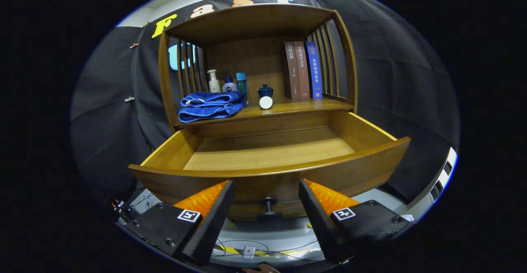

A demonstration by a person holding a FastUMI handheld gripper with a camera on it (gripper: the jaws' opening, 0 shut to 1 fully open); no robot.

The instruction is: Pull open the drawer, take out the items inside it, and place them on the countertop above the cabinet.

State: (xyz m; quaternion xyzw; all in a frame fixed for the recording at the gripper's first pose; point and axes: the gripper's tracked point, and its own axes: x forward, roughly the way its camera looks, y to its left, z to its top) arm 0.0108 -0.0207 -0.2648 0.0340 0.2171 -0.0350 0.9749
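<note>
The drawer stands pulled out and looks bare inside. The gripper hangs with fingers apart, gripping nothing, either side of the knob. Towel and cup sit on the countertop, probably already unloaded.

A staged recording booth is indicated: a wooden cabinet is ringed by black cloth, with cables on the floor.
</note>
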